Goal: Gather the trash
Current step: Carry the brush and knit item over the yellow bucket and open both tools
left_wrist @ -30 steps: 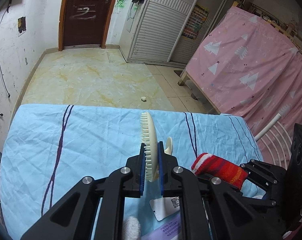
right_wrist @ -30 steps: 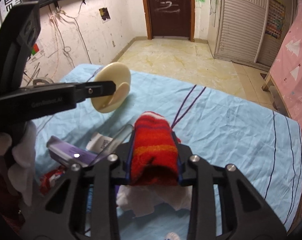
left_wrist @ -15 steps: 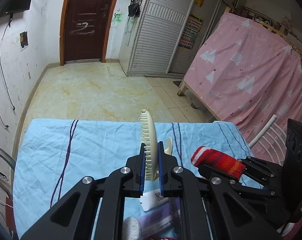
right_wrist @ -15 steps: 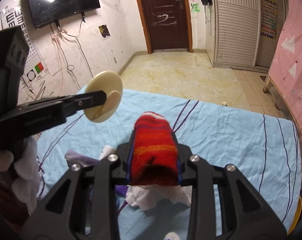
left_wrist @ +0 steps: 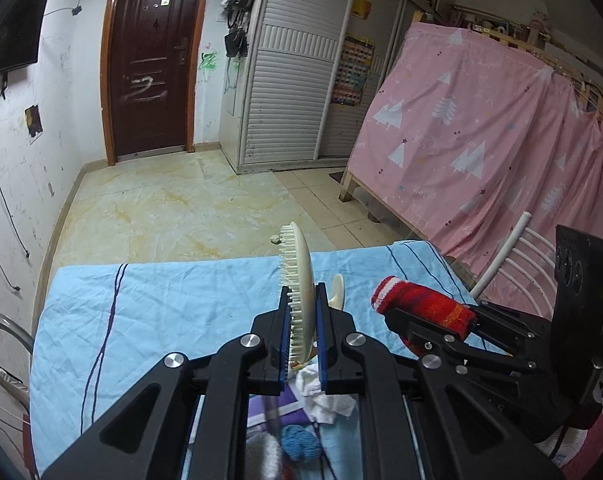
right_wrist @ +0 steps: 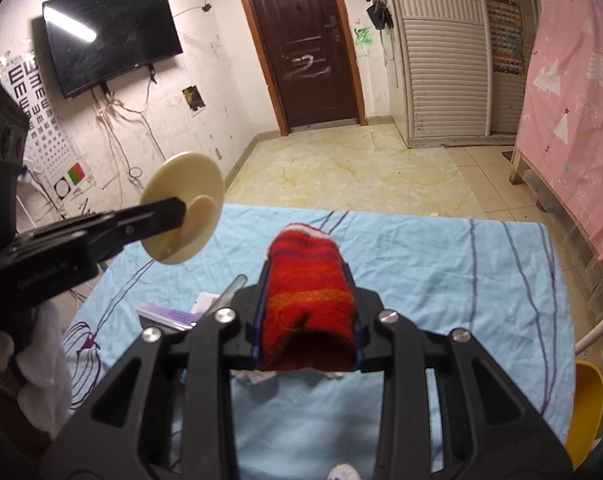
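Left claw (left_wrist: 303,322) pinches a cream brush (left_wrist: 299,280), right claw (right_wrist: 307,312) a red sock (right_wrist: 307,292), above the blue sheet (left_wrist: 173,304).

A dark brown door (right_wrist: 305,40) with pale scrawl stands in the far wall, beside a white louvred wardrobe (left_wrist: 297,92) and above a yellowish marbled tile floor (right_wrist: 349,176). On the scuffed white wall hang a black television (right_wrist: 109,32) and an eye chart (right_wrist: 41,120), loose cables trailing below; a pink tree-patterned curtain (left_wrist: 481,148) drapes a wooden frame opposite

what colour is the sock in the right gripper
The sock is red with orange stripes and a white tip, clearest in the right wrist view.
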`<state>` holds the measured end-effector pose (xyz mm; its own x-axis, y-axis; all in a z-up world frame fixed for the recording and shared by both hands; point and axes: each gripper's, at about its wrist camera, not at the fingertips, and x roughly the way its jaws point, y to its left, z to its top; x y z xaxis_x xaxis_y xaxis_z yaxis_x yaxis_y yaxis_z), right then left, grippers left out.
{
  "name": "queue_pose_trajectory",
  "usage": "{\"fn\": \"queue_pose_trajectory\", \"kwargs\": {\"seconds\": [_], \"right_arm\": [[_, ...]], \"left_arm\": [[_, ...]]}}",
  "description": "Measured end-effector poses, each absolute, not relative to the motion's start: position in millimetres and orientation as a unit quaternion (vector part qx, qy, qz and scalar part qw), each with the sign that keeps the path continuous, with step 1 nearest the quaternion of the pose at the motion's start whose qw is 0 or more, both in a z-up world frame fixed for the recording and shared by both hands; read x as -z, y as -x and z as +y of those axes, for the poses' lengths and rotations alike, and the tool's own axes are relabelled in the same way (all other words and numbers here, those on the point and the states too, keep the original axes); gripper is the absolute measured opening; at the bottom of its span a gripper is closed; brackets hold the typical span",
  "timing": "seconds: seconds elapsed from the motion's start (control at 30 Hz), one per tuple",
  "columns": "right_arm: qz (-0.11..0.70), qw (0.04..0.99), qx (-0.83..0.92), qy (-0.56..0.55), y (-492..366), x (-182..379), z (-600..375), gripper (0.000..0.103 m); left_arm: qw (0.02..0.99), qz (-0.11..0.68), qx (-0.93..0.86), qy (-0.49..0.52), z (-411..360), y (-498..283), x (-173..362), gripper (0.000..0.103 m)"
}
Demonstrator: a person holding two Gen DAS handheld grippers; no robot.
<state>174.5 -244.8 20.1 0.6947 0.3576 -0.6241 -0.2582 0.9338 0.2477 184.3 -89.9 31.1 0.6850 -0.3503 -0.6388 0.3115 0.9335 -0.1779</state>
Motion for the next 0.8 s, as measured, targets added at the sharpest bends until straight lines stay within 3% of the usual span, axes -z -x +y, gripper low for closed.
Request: {"fn": "queue_pose_trajectory", "kwargs": {"seconds": [0.8], "right_arm": [[0.296,0.937,-0.090,-0.162,-116,-24,-383,0.030]], "left_arm": [[0.903,0.352,0.241,-0.055,-218,-142,-36,0.001]]}}
